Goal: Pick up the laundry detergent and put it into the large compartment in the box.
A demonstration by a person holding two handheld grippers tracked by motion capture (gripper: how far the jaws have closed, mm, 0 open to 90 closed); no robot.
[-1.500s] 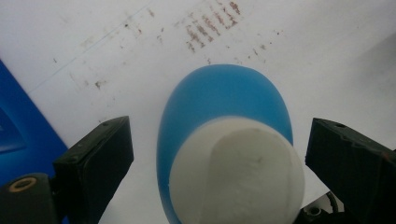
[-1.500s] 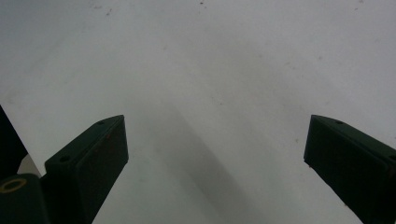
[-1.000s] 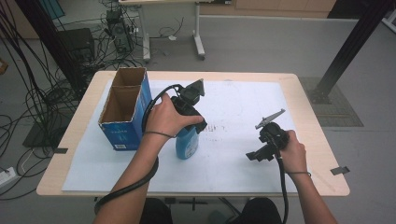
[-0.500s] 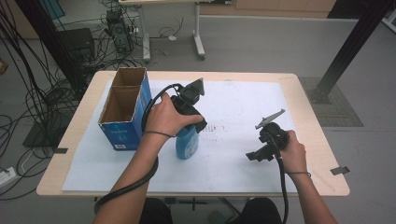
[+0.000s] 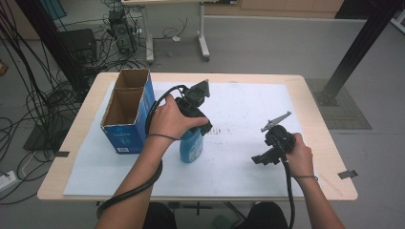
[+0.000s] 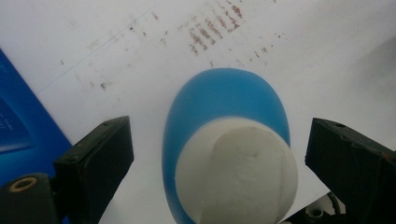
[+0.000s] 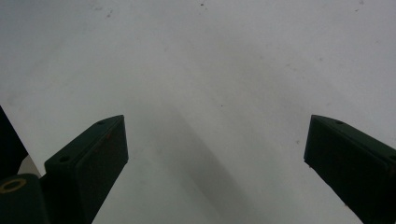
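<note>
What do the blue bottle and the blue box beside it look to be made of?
Blue bottle: likely plastic, smooth and matte, with a white cap. Blue box: cardboard, since the open top shows raw brown inner walls and a divider under its printed blue skin.

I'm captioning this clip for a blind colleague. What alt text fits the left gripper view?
Seen from above, a blue bottle with a white cap stands on a white sheet, between the left gripper's two open black jaws, which do not touch it. A blue box edges in at left, and faint brown smudges mark the sheet.

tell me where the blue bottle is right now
The blue bottle stands on the white sheet left of centre, just right of the blue box, under the open left gripper.
</note>
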